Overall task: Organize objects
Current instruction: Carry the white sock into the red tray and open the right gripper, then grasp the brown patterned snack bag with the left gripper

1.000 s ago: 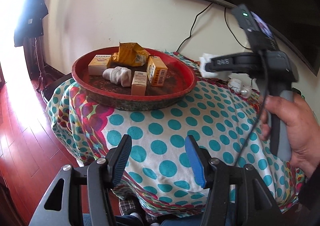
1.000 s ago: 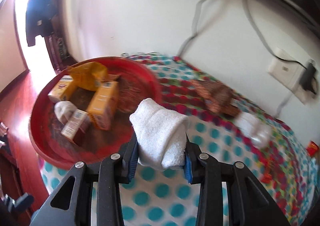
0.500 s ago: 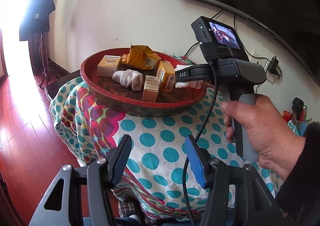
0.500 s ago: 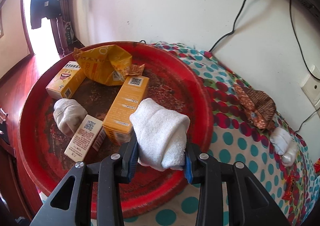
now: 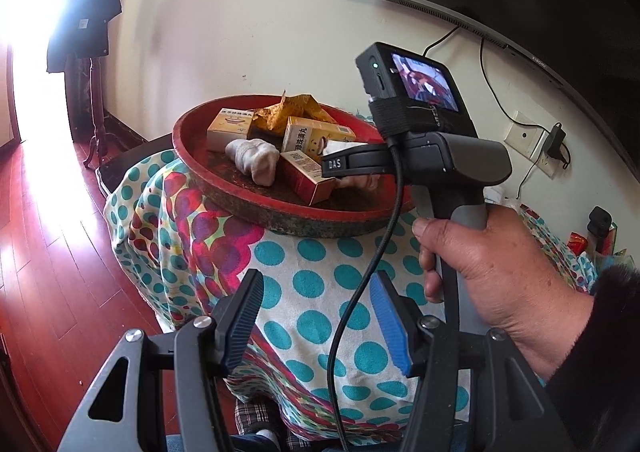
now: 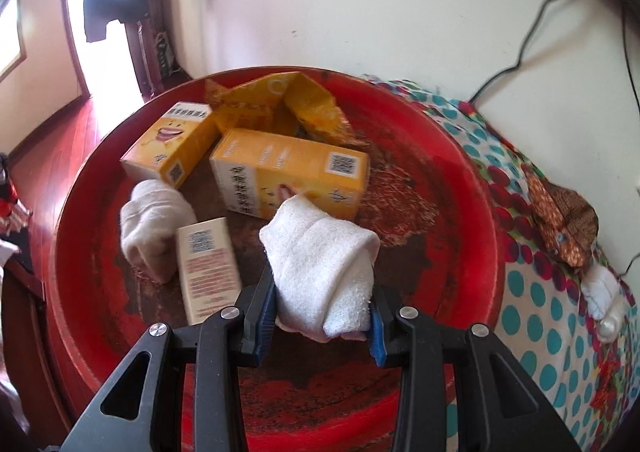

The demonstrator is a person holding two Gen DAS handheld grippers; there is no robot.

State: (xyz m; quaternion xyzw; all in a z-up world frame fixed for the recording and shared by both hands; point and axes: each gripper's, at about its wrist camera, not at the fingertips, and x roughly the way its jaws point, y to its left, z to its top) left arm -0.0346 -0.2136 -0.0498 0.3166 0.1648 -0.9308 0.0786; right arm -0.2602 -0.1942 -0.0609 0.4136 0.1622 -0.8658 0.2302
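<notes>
Sock roll (image 6: pixel 320 260) clamped in right gripper (image 6: pixel 322 318).

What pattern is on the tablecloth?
Teal polka dots on white, with red and purple blotches; the tablecloth shows best in the left wrist view.

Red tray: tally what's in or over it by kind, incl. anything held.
On the red tray:
Boxes: 3 (two yellow, one small white-and-red)
Rolled white socks: 2 (one lying, one clamped in the right gripper over the tray)
Crumpled yellow packets: 1
Total: 6
</notes>
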